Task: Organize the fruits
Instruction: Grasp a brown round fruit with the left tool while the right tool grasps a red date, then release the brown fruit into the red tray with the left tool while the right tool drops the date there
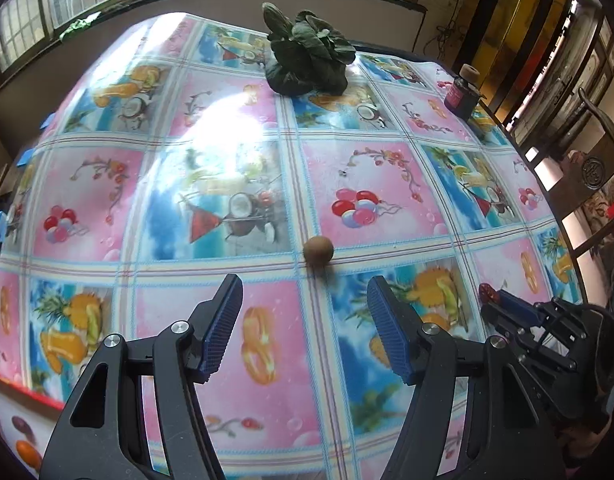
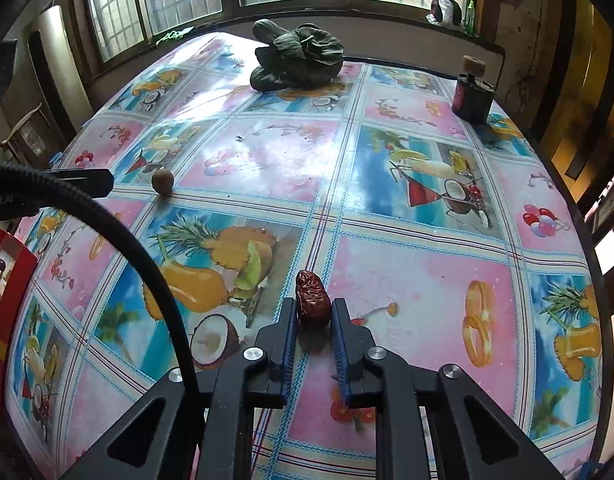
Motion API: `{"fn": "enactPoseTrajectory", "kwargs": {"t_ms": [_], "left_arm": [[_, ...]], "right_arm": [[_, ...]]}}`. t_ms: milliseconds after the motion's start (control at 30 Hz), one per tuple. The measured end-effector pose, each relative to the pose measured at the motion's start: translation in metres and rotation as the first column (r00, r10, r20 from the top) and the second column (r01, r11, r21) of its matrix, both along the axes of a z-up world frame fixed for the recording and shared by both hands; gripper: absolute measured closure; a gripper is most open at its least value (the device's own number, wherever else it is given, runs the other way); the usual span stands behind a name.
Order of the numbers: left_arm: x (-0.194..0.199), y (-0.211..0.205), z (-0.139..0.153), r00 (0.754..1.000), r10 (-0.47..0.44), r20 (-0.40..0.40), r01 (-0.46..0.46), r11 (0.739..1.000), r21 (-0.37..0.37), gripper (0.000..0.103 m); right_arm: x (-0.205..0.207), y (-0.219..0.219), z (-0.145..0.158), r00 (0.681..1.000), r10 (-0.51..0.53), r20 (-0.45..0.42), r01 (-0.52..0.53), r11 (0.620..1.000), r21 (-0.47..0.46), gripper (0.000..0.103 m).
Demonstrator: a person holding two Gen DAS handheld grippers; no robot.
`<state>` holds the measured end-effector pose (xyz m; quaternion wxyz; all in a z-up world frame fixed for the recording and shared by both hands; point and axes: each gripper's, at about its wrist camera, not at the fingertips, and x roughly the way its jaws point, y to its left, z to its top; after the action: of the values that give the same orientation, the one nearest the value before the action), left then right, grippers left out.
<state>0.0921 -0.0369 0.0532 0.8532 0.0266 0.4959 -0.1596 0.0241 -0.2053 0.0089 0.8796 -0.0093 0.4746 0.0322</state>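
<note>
- Right gripper (image 2: 314,316): jaws pinched on the date (image 2: 311,298), pads on its two long sides, near the tips. About half the date sticks out past the fingertips.
- Date sits on or just above the cloth (image 2: 419,264), pink square by the pineapple print; can't tell if it has left the surface.
- Left gripper (image 1: 305,300): jaws spread, nothing between them. Brown fruit (image 1: 318,251) lies on the cloth just ahead of the tips, roughly centred on the gap, not touching either pad.
- Handling, date: judged light, wrinkled dry skin, slightly soft. Ribbed pads should bite well; low slip risk. Grip is far forward on the pads, so it could pivot if swung hard. Don't over-squeeze.
- Handling, brown fruit: small, round, looks firm-shelled and light. Will likely roll if one pad touches first. Take it across its widest middle, both pads closing evenly, tips down near the cloth.
- Cloth is glossy, so a nudged fruit may skid.
- Greens (image 1: 307,56) and jar (image 1: 461,92) sit well apart at the far end, out of the way.
- Red box edge (image 2: 11,280) at the left; possible drop spot, not certain.
</note>
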Motion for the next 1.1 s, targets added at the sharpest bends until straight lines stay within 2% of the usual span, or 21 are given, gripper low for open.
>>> {"fn": "enactPoseTrajectory", "kwargs": {"t_ms": [300,367,400,433,500,567,800,1100], "left_arm": [[0.020,-0.028,-0.022,0.998,-0.060,-0.026,0.061,0.998,0.032,0.038],[0.023,-0.029,-0.026,0.998,-0.064,-0.023,0.065,0.997,0.037,0.049],[0.024,-0.030,-0.029,0.997,-0.065,-0.029,0.066,0.997,0.041,0.070],[0.026,-0.029,-0.032,0.997,-0.068,-0.042,0.070,0.996,0.045,0.084],[0.026,-0.026,-0.035,0.996,-0.076,-0.050,0.078,0.996,0.033,0.084],[0.022,-0.023,-0.035,0.997,-0.070,-0.039,0.072,0.996,0.052,0.084],[0.000,-0.004,-0.016,0.999,-0.050,0.006,0.050,0.998,0.033,0.084],[-0.073,0.040,0.014,0.997,0.038,0.074,-0.041,0.998,0.037,0.084]], "right_arm": [[-0.001,0.002,-0.001,1.000,0.018,0.003,-0.018,1.000,-0.021,0.086],[-0.001,0.000,-0.001,1.000,0.018,0.004,-0.018,1.000,-0.010,0.086],[-0.001,0.000,-0.001,1.000,0.019,0.005,-0.019,1.000,-0.007,0.086],[-0.001,0.000,-0.002,1.000,0.020,0.007,-0.020,1.000,-0.006,0.086],[-0.001,0.000,-0.001,1.000,0.021,0.009,-0.021,1.000,-0.008,0.086],[-0.001,0.000,-0.001,1.000,0.018,0.007,-0.018,1.000,-0.004,0.086],[-0.008,0.006,0.005,1.000,0.029,0.012,-0.029,0.999,0.022,0.086],[-0.033,0.044,0.026,0.991,0.117,0.059,-0.122,0.988,0.092,0.086]]}}
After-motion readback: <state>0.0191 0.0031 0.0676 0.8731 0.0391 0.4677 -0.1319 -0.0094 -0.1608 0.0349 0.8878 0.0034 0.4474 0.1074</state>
